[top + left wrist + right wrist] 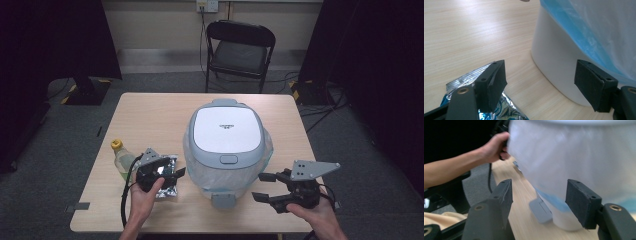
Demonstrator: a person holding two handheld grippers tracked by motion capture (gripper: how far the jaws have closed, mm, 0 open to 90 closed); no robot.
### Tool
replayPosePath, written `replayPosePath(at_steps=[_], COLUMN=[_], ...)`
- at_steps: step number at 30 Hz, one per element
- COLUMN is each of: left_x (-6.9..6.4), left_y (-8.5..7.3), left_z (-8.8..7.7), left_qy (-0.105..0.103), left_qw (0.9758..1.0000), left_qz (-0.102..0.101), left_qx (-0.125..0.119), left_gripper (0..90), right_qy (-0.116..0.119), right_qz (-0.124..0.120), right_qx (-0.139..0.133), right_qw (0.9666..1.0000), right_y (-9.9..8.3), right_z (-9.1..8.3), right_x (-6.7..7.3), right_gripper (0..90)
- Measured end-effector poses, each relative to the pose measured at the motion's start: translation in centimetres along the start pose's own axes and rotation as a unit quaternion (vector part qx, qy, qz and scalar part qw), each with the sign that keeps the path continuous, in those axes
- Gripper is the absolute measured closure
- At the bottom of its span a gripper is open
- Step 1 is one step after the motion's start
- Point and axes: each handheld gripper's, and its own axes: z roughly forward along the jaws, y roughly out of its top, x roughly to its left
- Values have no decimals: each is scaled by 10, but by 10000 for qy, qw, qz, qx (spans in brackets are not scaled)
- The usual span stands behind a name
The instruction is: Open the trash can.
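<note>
Bin (pixel 226 131) is sitting mid-table; left gripper (pixel 176 173) is hanging wide, empty, over the foil packet (pixel 169 189) beside it, right gripper (pixel 264 187) gaping empty near the table's front edge (pixel 200 230).

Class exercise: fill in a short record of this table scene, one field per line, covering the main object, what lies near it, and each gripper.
Main object: white lidded bin, lid closed, lined with a pale plastic bag
Surface: wooden table
Near left gripper: foil packet lying flat; bottle beside it
Left gripper: open, over the packet
Right gripper: open, holding nothing
Background: folding chair
</note>
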Motion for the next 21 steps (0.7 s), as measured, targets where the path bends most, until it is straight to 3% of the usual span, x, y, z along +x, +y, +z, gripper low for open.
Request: replayPosePath(at_steps=[7,12,21], left_x=[2,2,6], left_y=[-5,-5,-6], left_z=[0,1,-3], left_qy=[9,-16,-75], left_qw=[9999,9999,9999], left_qz=[-106,-134,-43], left_qx=[53,56,63], left_gripper=[250,250,233], right_qy=[232,399,403], right_qz=[-335,-626,-846], right_qx=[-165,-487,-390], right_qw=[9990,9961,9948], right_y=[26,52,74], right_z=[0,11,38], right_x=[11,16,11], right_gripper=[418,434,423])
